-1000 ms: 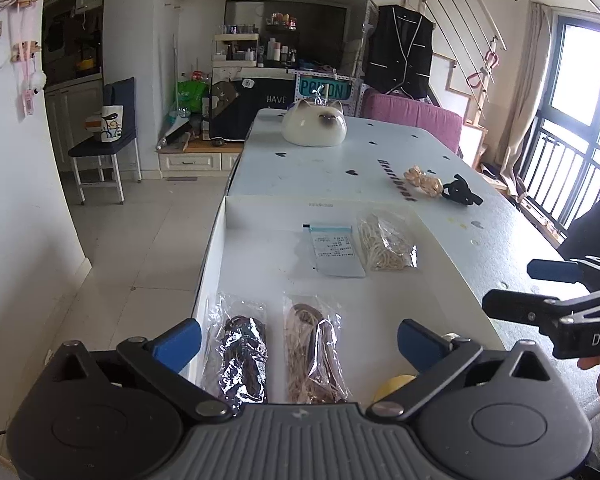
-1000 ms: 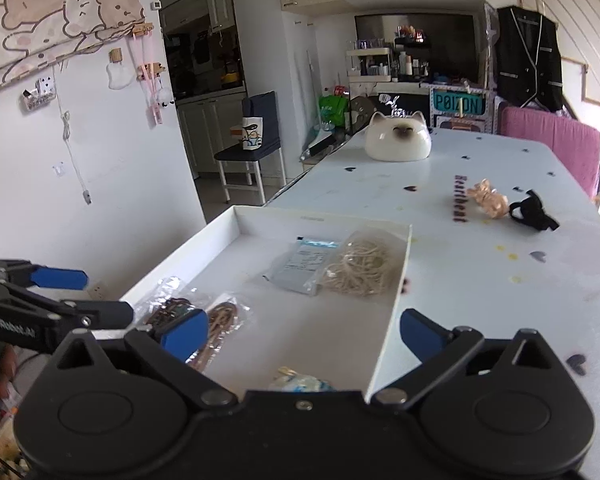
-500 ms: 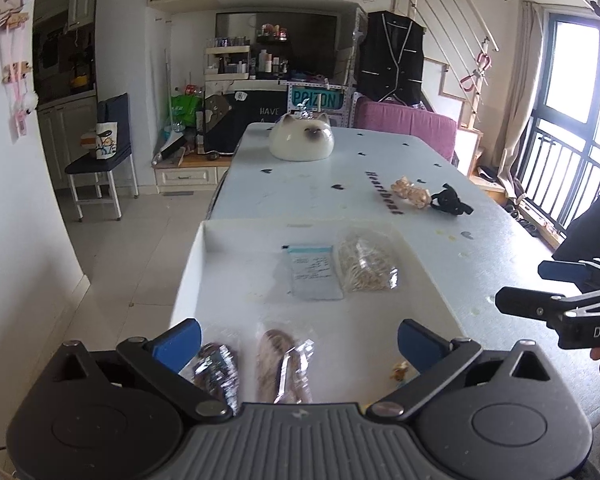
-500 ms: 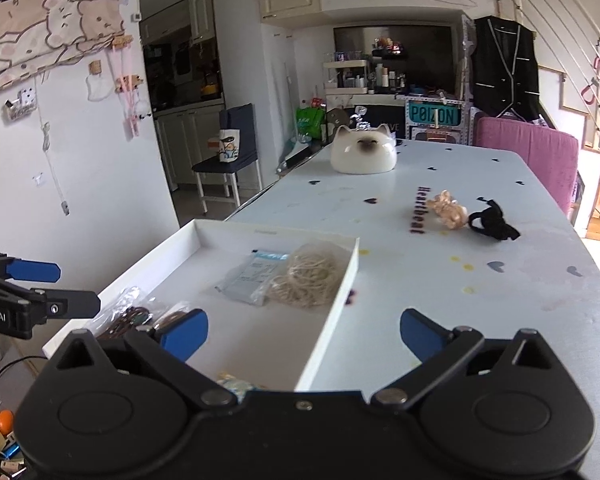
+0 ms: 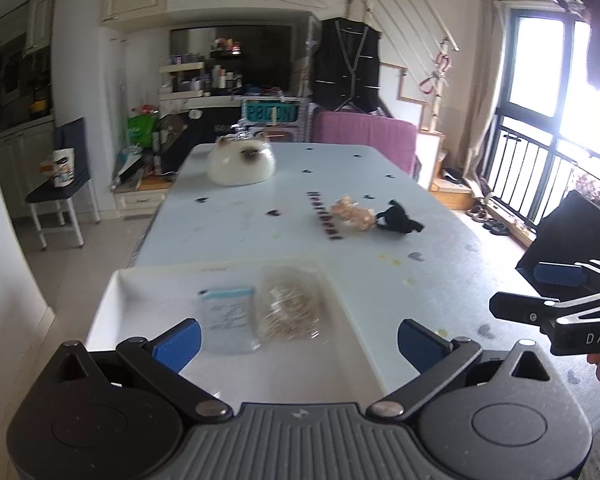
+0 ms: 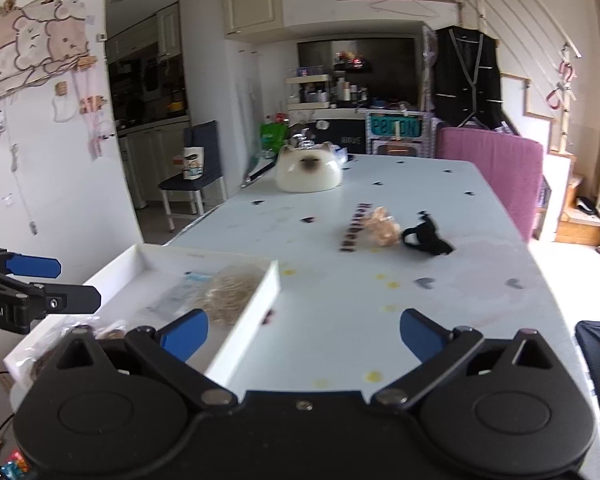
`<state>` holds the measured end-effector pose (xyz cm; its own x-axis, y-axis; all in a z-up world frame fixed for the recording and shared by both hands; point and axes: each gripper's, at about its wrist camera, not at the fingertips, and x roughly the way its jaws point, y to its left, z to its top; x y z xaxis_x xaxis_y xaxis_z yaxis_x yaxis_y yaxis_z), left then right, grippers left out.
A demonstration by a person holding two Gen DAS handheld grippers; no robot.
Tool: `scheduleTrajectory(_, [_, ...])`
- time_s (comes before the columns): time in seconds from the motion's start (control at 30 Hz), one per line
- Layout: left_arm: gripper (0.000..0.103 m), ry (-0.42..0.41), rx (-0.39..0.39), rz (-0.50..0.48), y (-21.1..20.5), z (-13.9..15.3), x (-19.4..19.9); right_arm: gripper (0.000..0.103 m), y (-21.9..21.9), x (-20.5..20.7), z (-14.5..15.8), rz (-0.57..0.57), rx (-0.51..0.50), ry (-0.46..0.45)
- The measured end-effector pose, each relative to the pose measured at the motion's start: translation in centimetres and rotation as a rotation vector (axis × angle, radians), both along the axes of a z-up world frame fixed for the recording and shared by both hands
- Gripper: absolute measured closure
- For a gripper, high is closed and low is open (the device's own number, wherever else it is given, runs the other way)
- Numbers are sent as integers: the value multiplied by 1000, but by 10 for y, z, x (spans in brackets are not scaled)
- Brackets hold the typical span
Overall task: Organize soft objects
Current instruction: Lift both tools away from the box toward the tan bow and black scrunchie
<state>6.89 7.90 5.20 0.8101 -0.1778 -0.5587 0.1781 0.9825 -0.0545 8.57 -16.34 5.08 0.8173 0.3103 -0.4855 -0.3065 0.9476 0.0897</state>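
Observation:
A white tray (image 5: 112,300) lies at the near end of the table. In it are a clear bag of tan rubber bands (image 5: 290,306), a flat blue-topped packet (image 5: 228,320), and bags of dark bands (image 6: 48,356) at its near end. A peach scrunchie (image 5: 352,212) and a black scrunchie (image 5: 396,222) lie on the table beyond the tray. My left gripper (image 5: 298,340) is open and empty over the tray. My right gripper (image 6: 304,330) is open and empty over the tray's right edge.
A white cat-face bowl (image 5: 242,162) sits at the far end of the table (image 5: 440,280). A pink chair (image 6: 496,172) stands at the far right, a dark chair (image 6: 198,172) with a cup on the left. A wall is close on the left.
Both grippers have drawn back and tilted up. The tray's near bags have dropped out of the left wrist view and more of the far table shows. Both stayed open.

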Motion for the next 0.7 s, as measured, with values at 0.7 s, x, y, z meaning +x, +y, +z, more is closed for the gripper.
scheduleTrajectory(0.7, [0, -12, -51, -76, -110, 12, 101, 0, -106, 51, 0, -181, -31, 4])
